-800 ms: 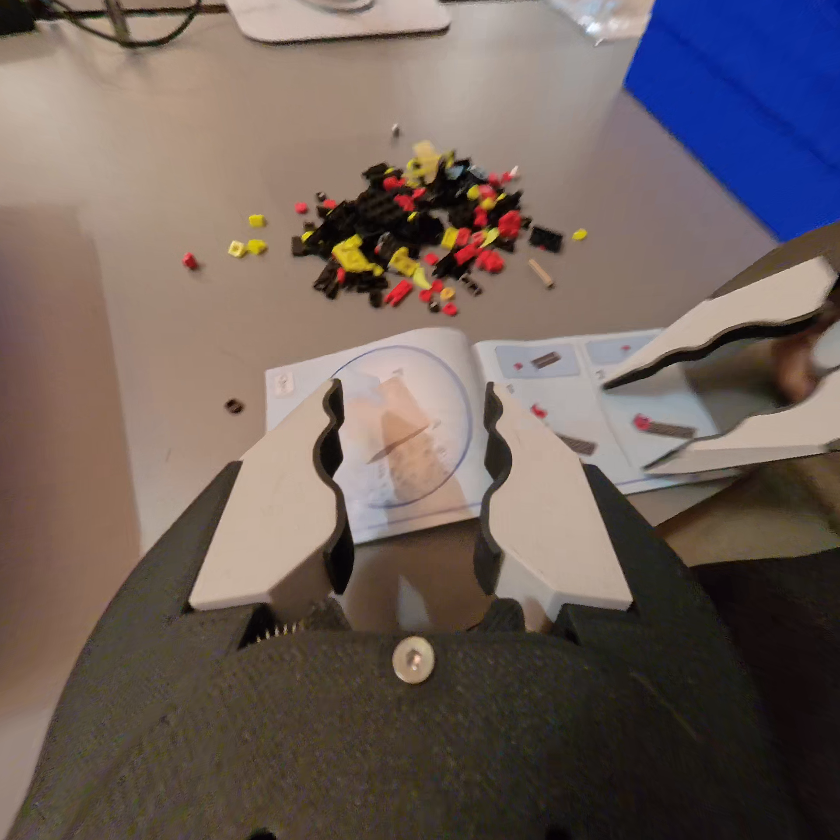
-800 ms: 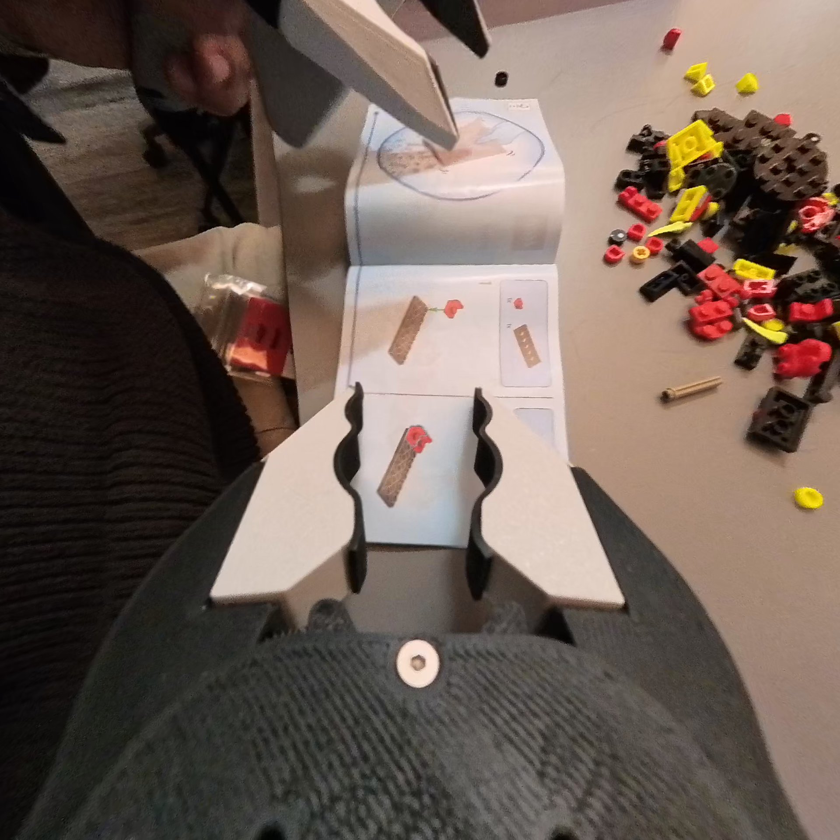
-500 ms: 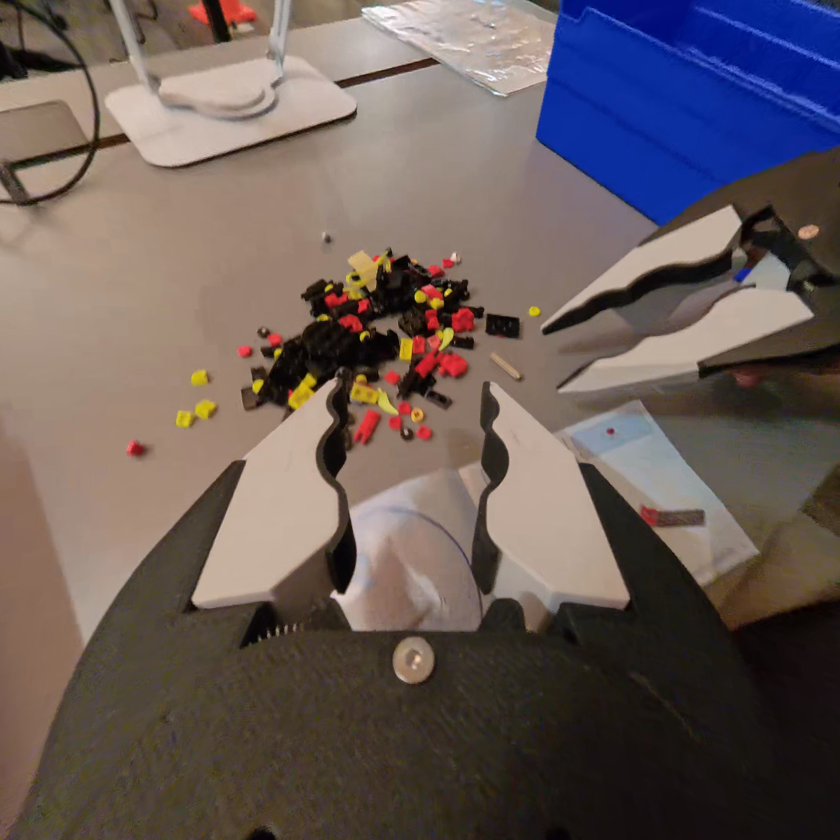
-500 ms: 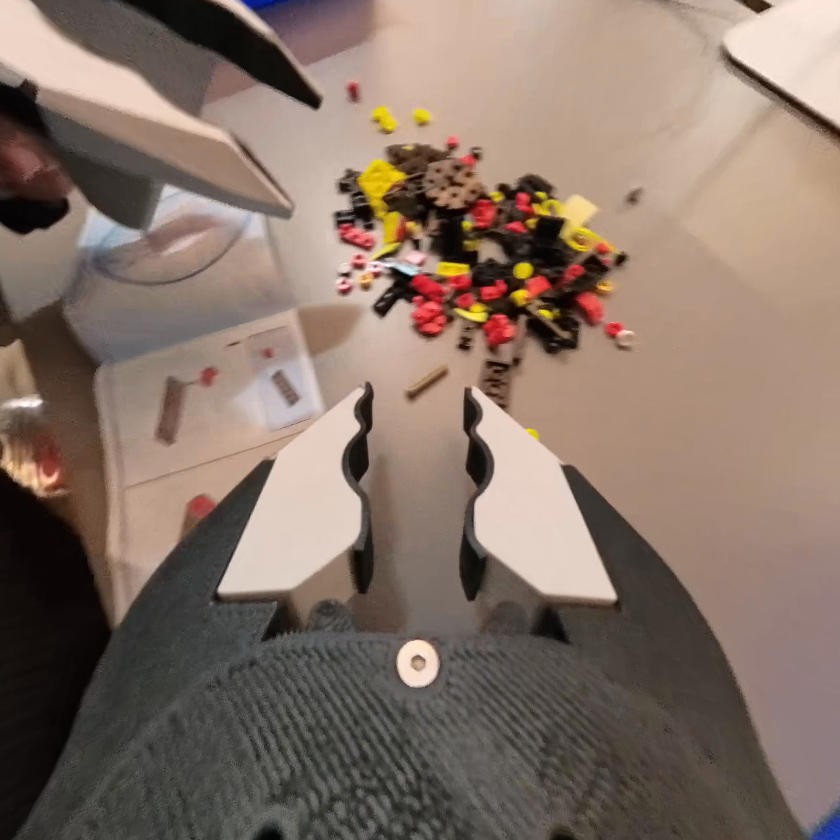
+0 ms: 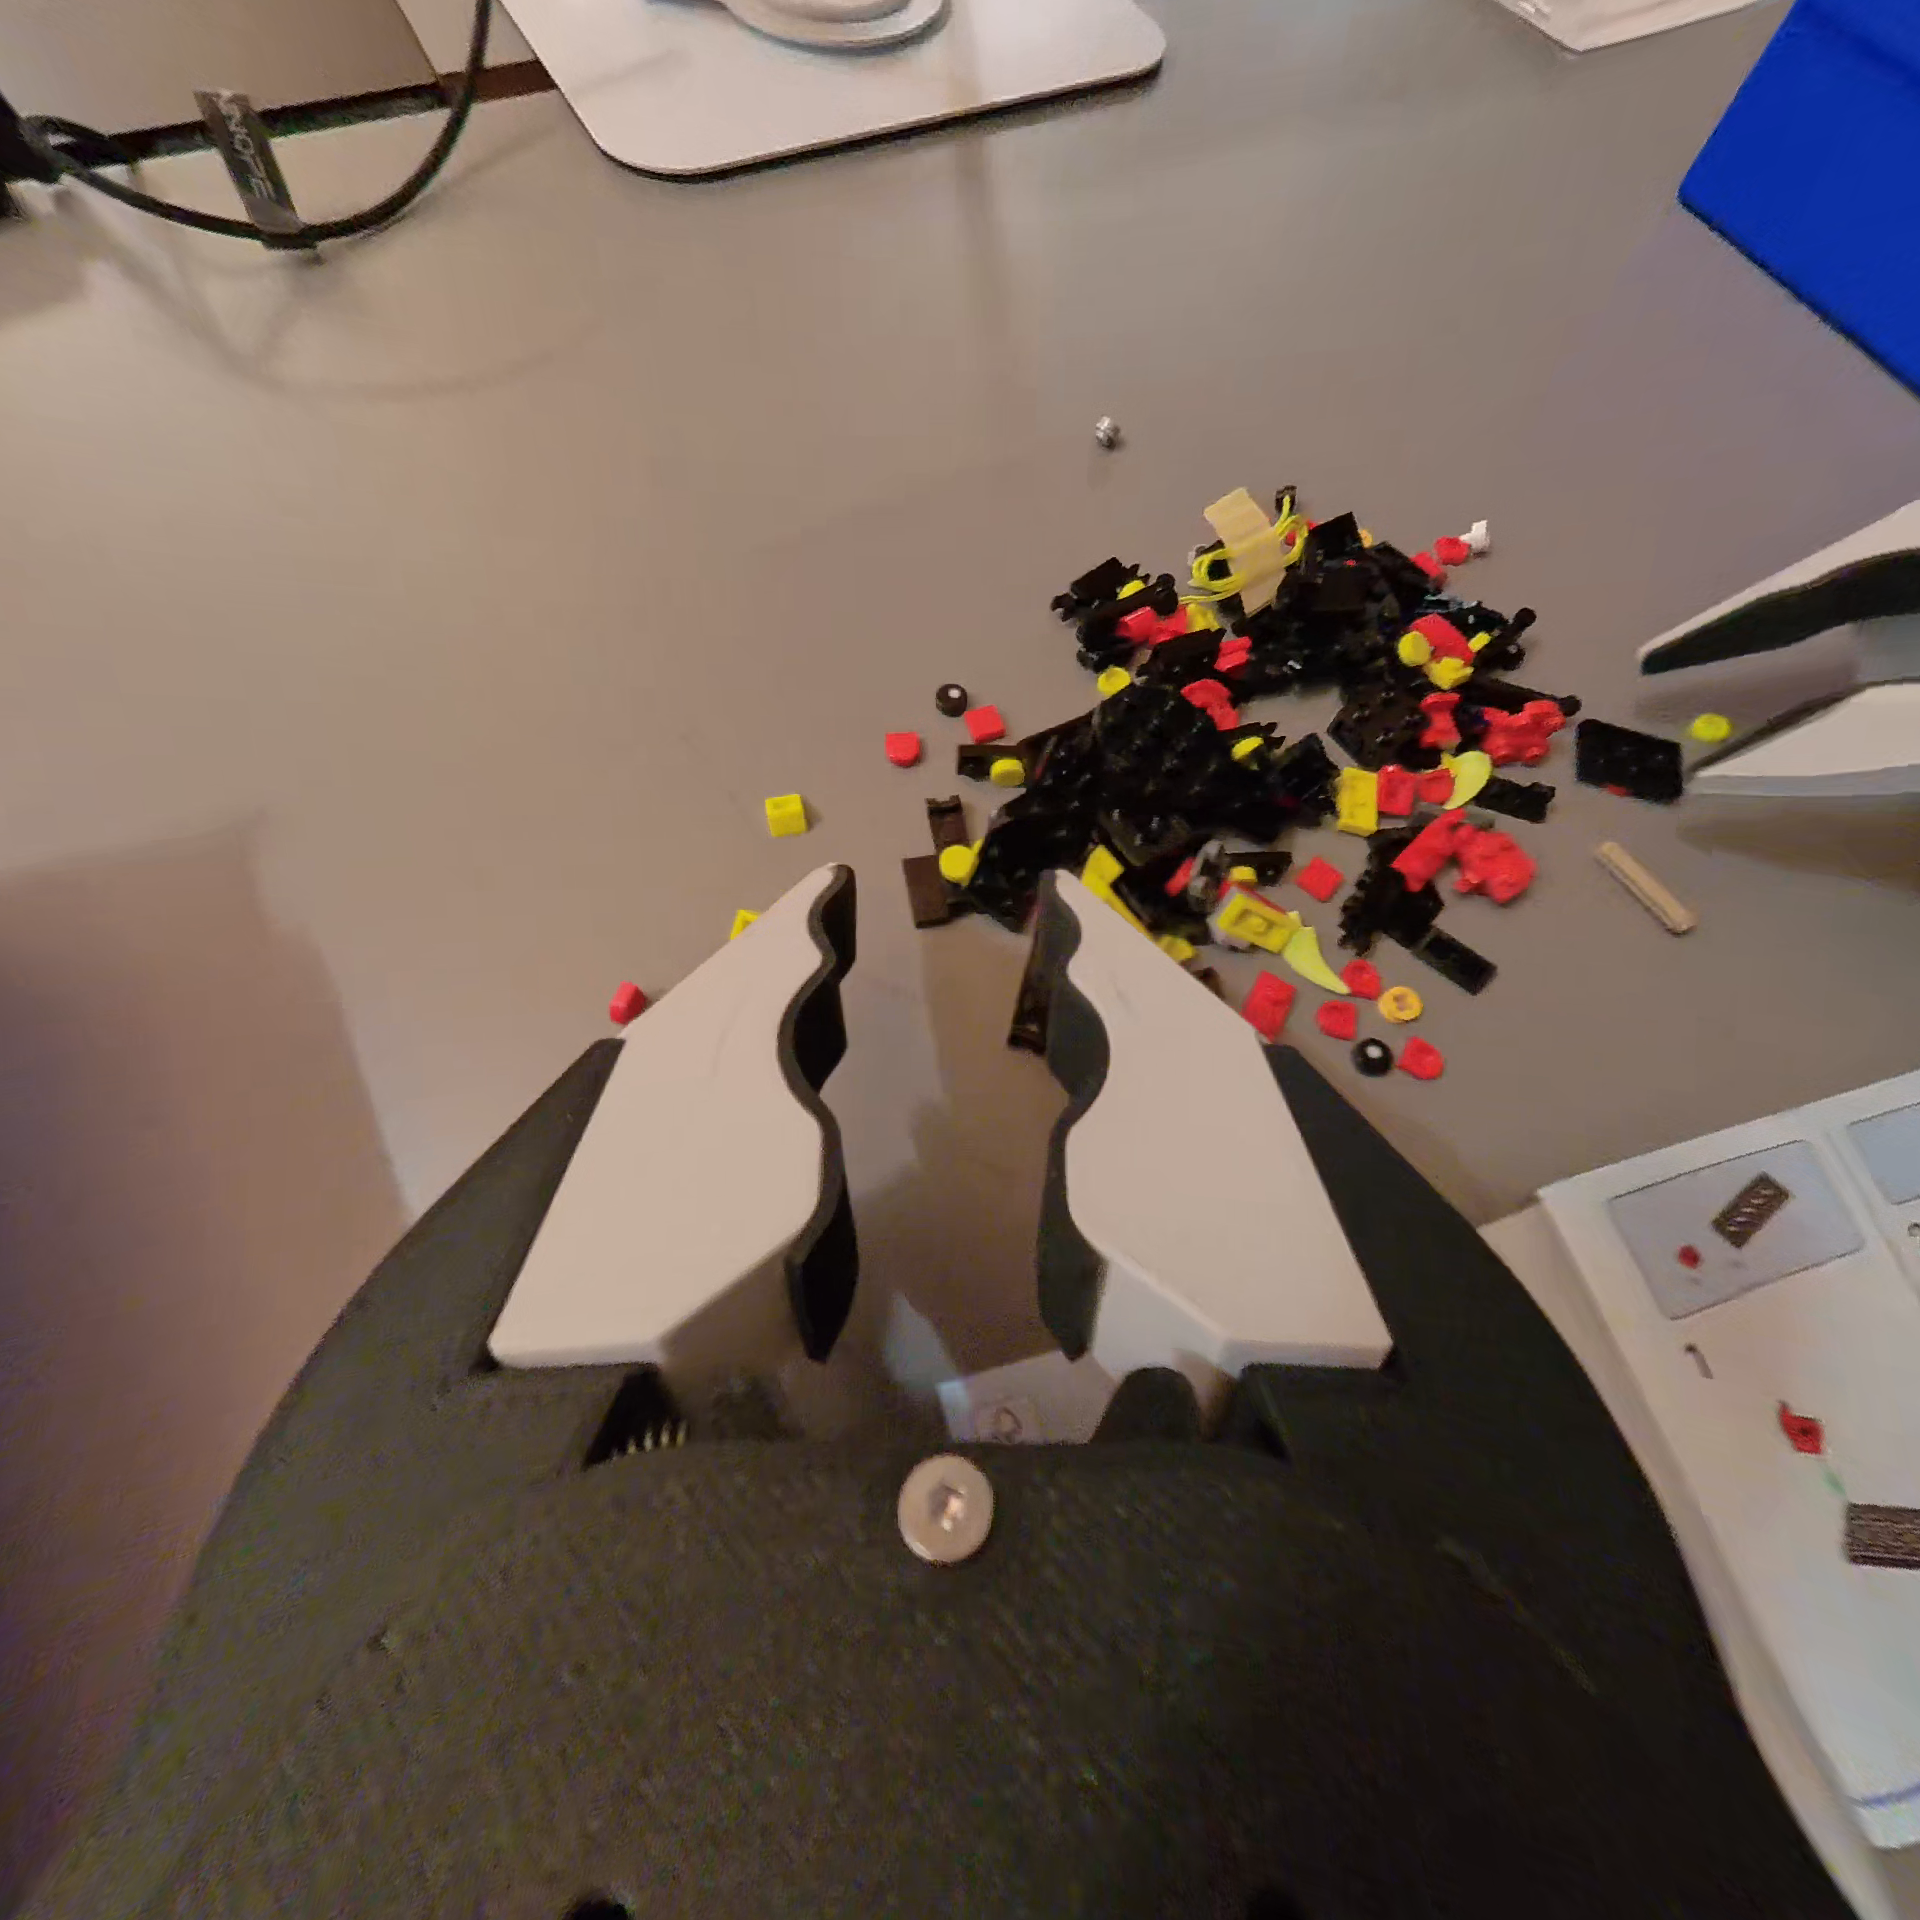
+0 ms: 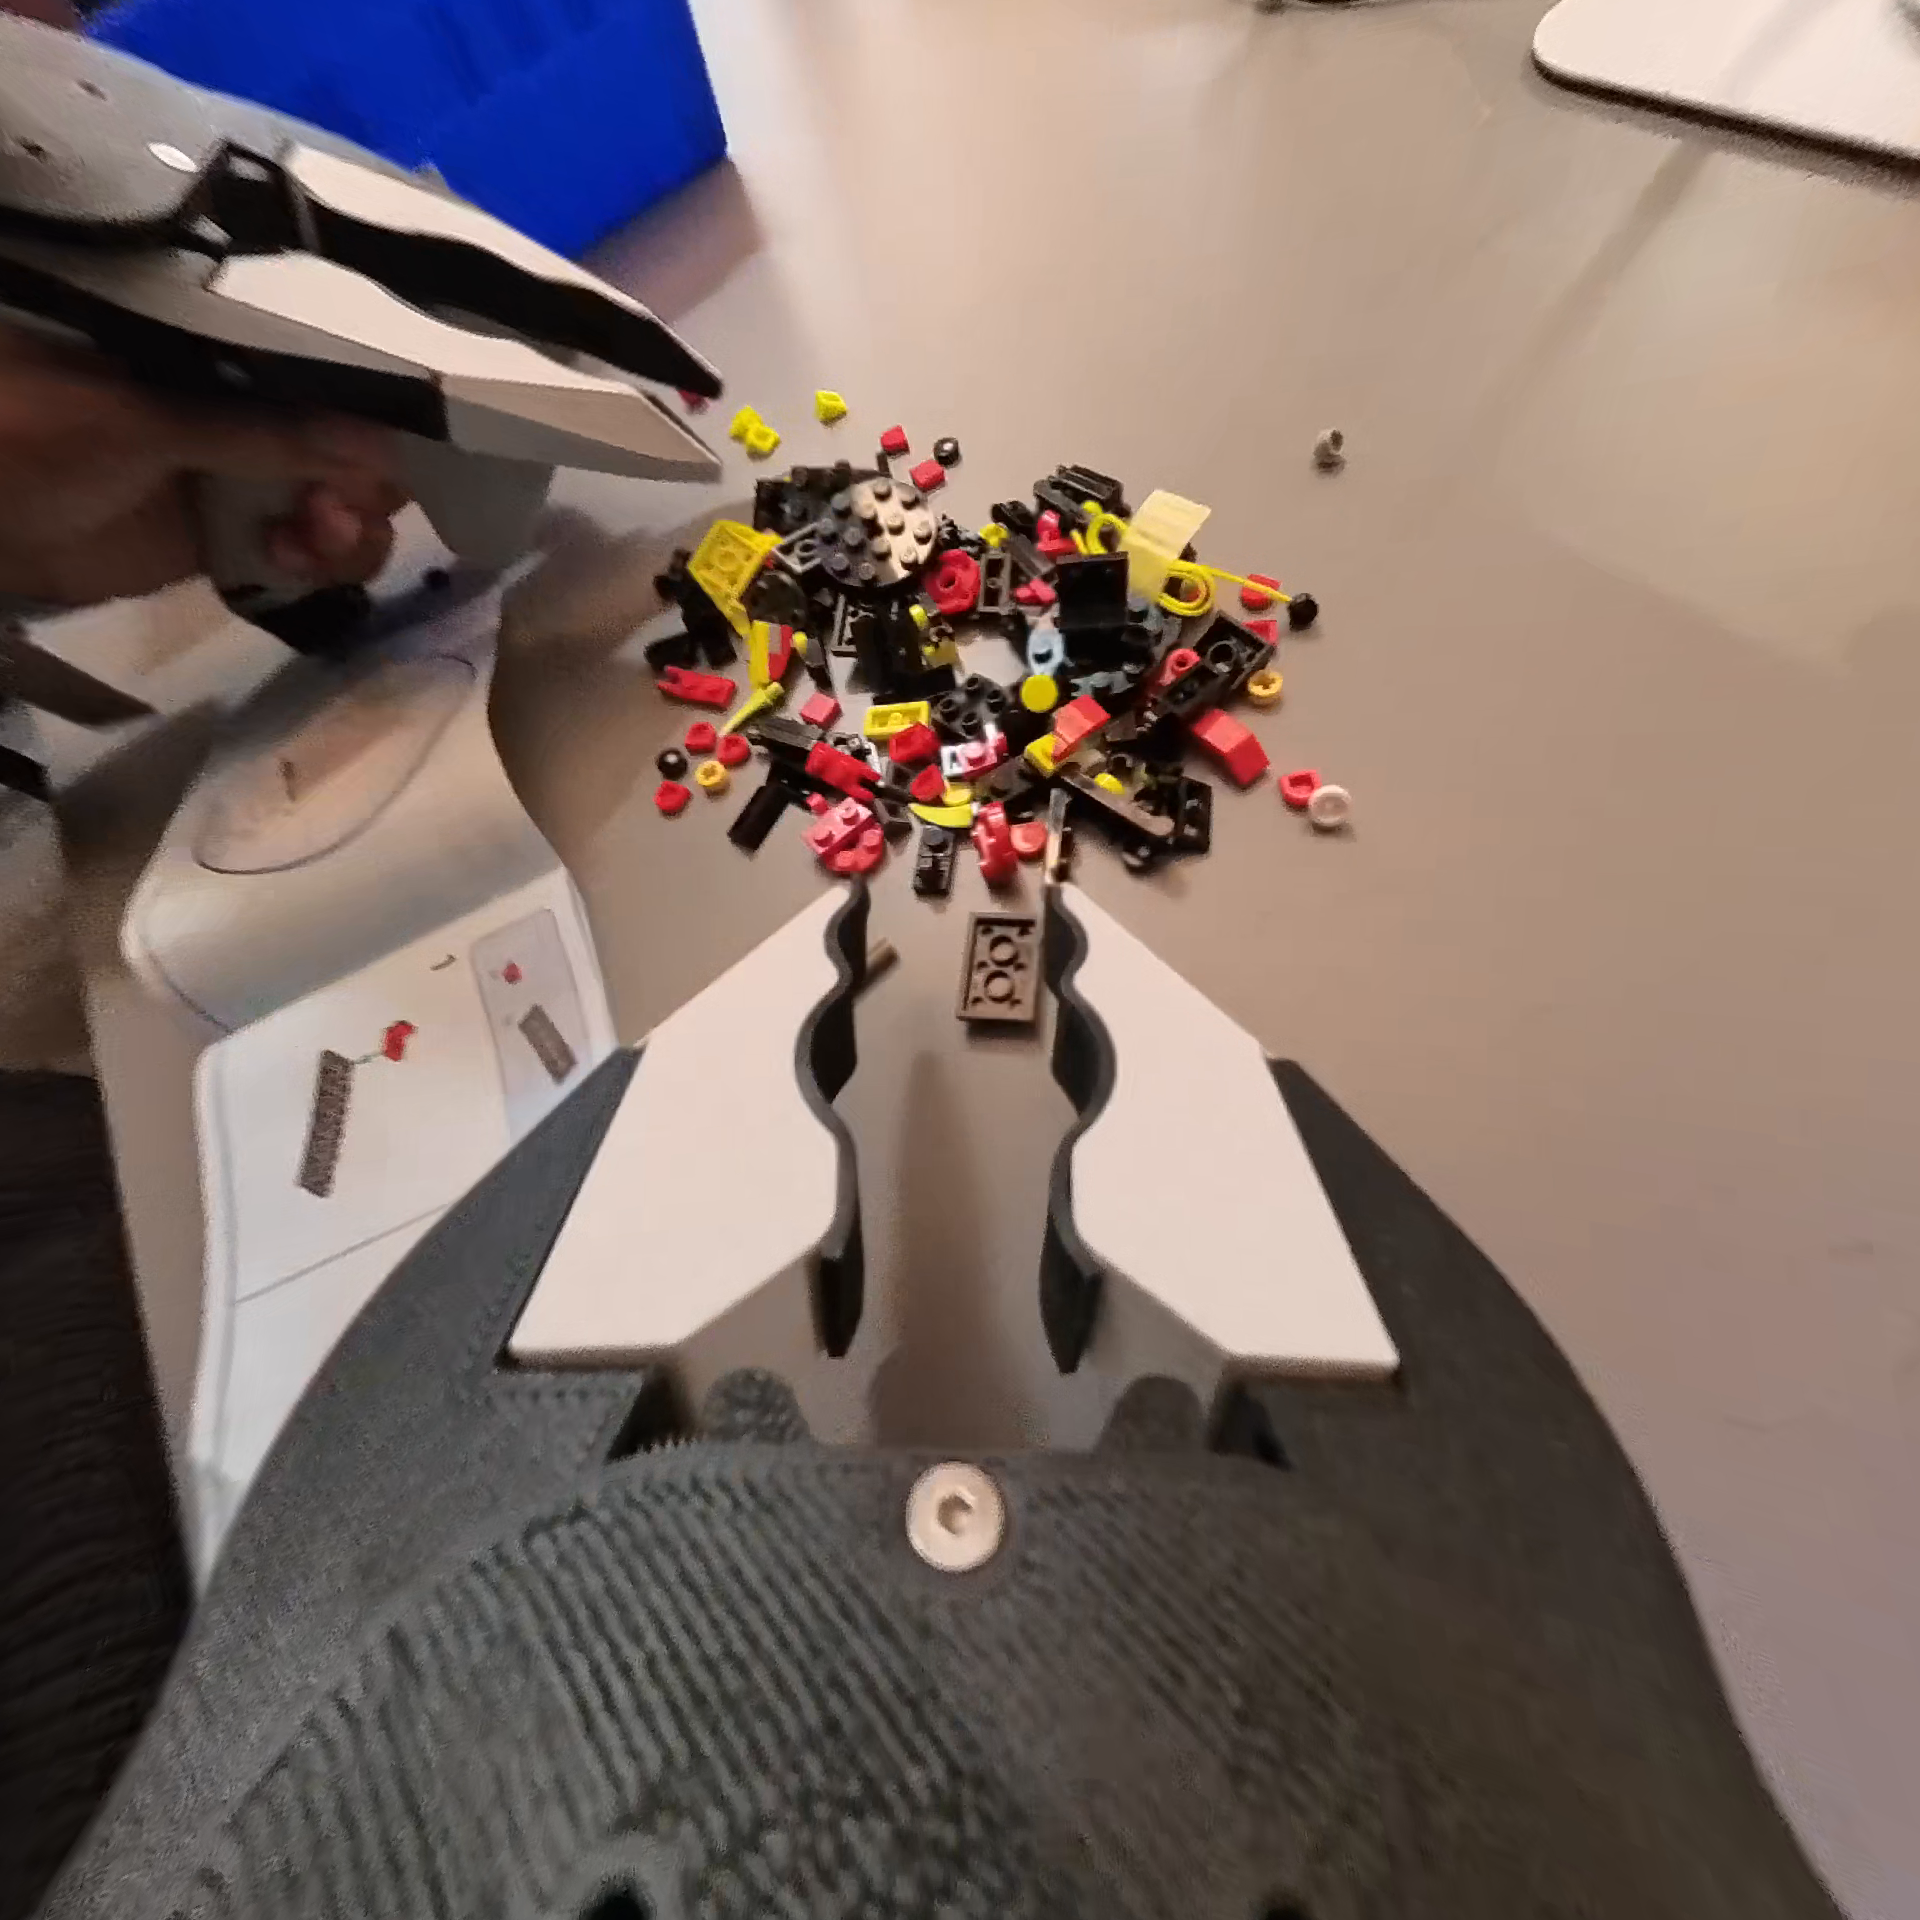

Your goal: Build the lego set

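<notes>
A pile of small black, red and yellow lego pieces (image 5: 1247,748) lies on the grey table; it also shows in the right wrist view (image 6: 966,665). My left gripper (image 5: 945,894) is open and empty, its tips at the pile's near left edge. My right gripper (image 6: 956,899) is open and empty, just short of the pile, with a black plate (image 6: 1000,968) lying between its fingertips. The right gripper also shows at the right edge of the left wrist view (image 5: 1787,707). An open instruction booklet (image 5: 1766,1351) lies at the near side and shows in the right wrist view too (image 6: 395,1091).
A blue bin (image 5: 1829,156) stands at the far right. A white stand base (image 5: 831,73) and a black cable (image 5: 312,208) lie at the back. A tan rod (image 5: 1647,886) lies right of the pile. A small grey piece (image 5: 1108,432) lies beyond it. Both grippers' tips are roughly 15 cm from the small grey piece (image 5: 1108,432). Seen from the right wrist view (image 6: 1333,453) as well.
Both grippers have swung away from the booklet and moved forward to the pile. Both stay open and empty.
</notes>
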{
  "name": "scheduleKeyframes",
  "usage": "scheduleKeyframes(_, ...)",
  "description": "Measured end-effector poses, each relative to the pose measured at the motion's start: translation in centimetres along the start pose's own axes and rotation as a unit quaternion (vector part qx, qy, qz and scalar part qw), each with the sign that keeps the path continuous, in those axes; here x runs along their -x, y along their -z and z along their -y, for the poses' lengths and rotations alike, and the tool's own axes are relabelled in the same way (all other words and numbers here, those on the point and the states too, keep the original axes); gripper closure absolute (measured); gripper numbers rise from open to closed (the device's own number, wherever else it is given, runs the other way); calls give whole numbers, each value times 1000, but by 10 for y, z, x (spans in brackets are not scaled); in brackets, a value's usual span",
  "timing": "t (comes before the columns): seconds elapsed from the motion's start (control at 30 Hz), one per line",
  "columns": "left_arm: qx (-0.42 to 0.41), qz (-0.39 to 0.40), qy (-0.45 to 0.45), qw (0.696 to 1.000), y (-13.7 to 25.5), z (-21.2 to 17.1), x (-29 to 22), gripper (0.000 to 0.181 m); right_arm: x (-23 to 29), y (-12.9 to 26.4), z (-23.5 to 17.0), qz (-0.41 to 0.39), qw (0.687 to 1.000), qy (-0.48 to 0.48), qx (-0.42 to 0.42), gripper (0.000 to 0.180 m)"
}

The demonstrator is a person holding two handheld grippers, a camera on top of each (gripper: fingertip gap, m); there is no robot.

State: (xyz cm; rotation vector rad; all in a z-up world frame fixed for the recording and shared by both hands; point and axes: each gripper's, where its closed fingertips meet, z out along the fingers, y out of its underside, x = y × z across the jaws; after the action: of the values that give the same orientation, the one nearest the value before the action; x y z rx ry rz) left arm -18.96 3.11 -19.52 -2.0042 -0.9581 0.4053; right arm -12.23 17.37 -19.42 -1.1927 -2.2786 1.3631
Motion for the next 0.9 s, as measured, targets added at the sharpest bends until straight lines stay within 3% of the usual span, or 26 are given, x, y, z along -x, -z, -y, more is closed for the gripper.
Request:
scheduleKeyframes(0.2,0,-21,-61,998,-8,9,1,150,16,21,16,41,996,-55,-62,146)
scheduleKeyframes(0.3,4,-45,-153,987,-14,7,-13,168,20,29,18,26,997,-25,-67,146)
scheduleKeyframes(0.47,25,-11,-235,972,-25,-1,-13,163,29,44,7,0,998,29,-57,145)
scheduleKeyframes(0.63,44,-38,-247,967,-33,-3,-21,159,32,60,3,-15,997,38,-65,145)
scheduleKeyframes(0.9,20,-42,-173,984,-33,16,-14,164,30,73,-3,-32,997,27,-72,146)
